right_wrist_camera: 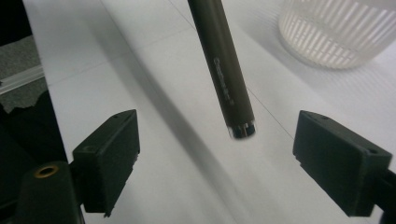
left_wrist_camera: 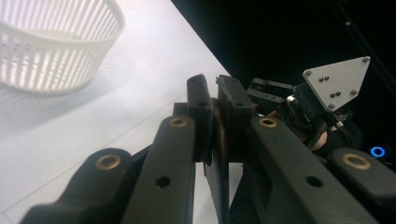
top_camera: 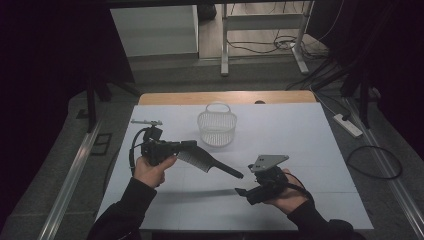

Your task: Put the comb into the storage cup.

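The high view is dim, dark at 9 and 3 o'clock; the white table [top_camera: 280, 130] is brightest. The comb [top_camera: 210, 163] casts a soft shadow toward 6 o'clock. Both gripper views blur up close, glaring on white.

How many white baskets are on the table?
1. The white basket stands upright on the far middle of the white table, beyond the comb that the left gripper holds. I see no other.

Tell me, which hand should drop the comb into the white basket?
Left, probably. The left gripper is clamped on the comb, close to the basket. The right gripper is open, holding nothing, farther away.
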Tool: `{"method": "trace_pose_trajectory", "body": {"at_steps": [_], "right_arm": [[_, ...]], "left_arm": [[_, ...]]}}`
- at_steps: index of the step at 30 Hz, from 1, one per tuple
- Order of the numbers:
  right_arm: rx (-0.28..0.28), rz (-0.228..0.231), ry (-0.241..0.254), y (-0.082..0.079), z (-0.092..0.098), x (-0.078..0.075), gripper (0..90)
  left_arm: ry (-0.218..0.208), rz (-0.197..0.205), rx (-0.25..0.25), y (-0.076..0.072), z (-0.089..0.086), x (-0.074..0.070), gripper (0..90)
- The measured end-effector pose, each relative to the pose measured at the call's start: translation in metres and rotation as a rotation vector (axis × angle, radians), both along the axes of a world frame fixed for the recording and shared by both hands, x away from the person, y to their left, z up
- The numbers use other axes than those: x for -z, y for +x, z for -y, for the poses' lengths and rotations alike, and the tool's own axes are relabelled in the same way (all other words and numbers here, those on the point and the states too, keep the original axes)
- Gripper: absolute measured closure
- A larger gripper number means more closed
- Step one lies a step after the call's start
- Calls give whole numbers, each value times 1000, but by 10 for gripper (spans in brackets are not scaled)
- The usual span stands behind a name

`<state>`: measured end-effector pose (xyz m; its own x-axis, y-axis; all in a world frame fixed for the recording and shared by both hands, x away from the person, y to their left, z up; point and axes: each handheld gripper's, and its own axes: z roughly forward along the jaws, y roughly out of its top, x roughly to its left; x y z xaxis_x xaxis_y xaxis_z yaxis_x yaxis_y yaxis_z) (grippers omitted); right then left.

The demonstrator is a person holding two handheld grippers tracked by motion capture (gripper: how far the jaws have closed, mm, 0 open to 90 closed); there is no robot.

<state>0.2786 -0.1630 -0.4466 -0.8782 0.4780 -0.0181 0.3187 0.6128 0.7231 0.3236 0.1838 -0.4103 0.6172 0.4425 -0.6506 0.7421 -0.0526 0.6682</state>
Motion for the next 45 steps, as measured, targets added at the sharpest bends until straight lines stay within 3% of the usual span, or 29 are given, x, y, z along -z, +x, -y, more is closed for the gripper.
{"method": "trace_pose_trajectory", "body": {"at_steps": [7,21,27,45], "right_arm": [[41,-14,-7,1,6,0,82],[53,-33,-7,1,20,2,9],[52,-69,-2,2,27,3,10],[140,-50,8,-5,61,3,0]], "left_arm": [[31,11,-1,4,1,-7,842],[48,20,-28,14,-8,-16,842],[59,29,-39,17,-13,-22,842],[72,31,-79,33,-22,-39,842]]}}
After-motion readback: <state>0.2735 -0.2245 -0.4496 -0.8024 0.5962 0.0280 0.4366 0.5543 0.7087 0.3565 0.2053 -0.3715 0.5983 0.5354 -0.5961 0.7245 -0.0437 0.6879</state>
